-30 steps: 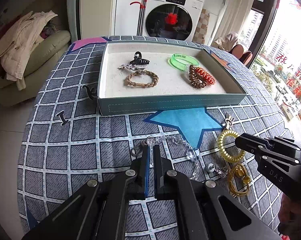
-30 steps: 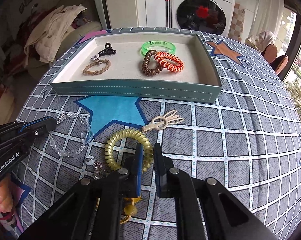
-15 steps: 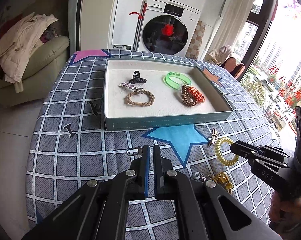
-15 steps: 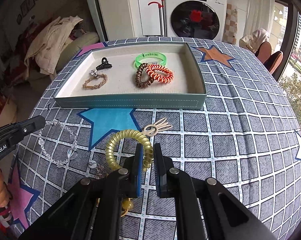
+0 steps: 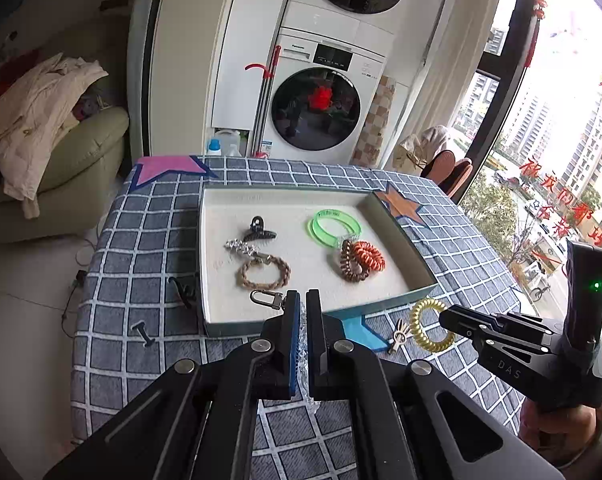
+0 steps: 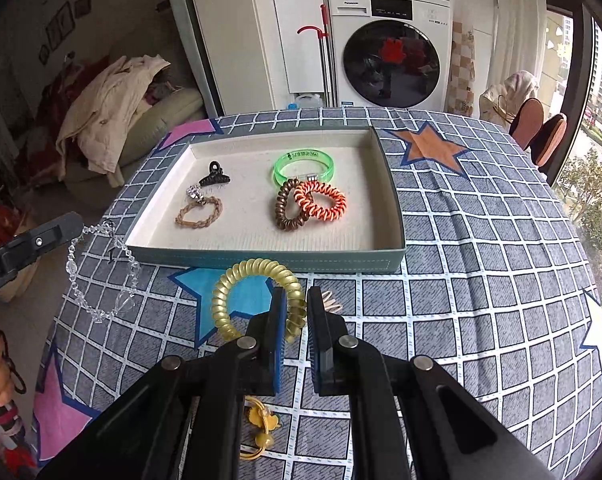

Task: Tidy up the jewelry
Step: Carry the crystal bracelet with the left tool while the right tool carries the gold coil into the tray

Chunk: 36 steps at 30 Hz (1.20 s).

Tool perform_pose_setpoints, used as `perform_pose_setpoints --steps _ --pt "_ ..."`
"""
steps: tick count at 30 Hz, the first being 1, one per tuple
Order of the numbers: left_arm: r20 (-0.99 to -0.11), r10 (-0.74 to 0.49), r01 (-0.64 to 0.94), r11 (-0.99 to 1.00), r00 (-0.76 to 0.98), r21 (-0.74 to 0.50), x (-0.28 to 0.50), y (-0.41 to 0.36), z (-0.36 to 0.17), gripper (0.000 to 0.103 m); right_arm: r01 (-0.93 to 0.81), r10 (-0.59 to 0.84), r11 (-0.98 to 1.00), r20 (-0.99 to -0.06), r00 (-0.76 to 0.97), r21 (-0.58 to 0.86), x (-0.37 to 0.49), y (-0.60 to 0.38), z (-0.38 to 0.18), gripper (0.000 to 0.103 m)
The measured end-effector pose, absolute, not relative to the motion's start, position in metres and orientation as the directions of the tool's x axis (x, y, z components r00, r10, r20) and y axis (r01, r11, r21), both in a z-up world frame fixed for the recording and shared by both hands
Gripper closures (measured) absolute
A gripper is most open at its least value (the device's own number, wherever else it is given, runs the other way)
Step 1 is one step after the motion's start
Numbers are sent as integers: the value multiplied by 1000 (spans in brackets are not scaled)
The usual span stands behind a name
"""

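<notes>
My left gripper (image 5: 303, 304) is shut on a clear crystal bead bracelet (image 6: 101, 272) and holds it in the air by the near left corner of the teal tray (image 6: 285, 265). The bracelet's metal clasp (image 5: 266, 299) sticks out beside the fingers. My right gripper (image 6: 297, 300) is shut on a yellow spiral hair tie (image 6: 257, 300), lifted in front of the tray; it also shows in the left wrist view (image 5: 429, 325). In the tray lie a black claw clip (image 6: 215, 175), a braided bracelet (image 6: 199, 213), a green bangle (image 6: 303, 165) and brown and orange spiral ties (image 6: 309, 205).
A beige rabbit-shaped clip (image 5: 399, 335) lies on the checked tablecloth (image 6: 481, 280) by the blue star. A yellow ornament (image 6: 261, 426) lies under my right gripper. Two small dark hooks (image 5: 143, 330) lie left of the tray. A washing machine and a sofa stand behind.
Both grippers rose from the cloth with their loads, the left with the crystal bracelet, the right with the yellow tie, and both moved toward the tray.
</notes>
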State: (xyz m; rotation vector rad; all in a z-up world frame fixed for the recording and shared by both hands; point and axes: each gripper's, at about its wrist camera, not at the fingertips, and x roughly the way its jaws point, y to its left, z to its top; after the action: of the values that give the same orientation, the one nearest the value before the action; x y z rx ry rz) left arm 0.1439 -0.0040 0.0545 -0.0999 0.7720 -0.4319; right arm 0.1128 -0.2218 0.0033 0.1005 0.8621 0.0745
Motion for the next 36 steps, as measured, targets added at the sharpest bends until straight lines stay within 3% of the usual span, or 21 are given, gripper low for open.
perform_pose_setpoints --steps 16,23,36 --pt "-612 -456 377 888 646 -263 213 -33 65 80 -27 155 984 -773 616 176 183 -219 7 92" --pt "-651 -440 348 896 618 -275 241 -37 35 80 -22 158 984 -805 571 178 215 -209 -16 92" --pt "-750 -306 284 945 586 -163 263 -41 -25 80 59 77 990 -835 544 130 240 -227 -45 92"
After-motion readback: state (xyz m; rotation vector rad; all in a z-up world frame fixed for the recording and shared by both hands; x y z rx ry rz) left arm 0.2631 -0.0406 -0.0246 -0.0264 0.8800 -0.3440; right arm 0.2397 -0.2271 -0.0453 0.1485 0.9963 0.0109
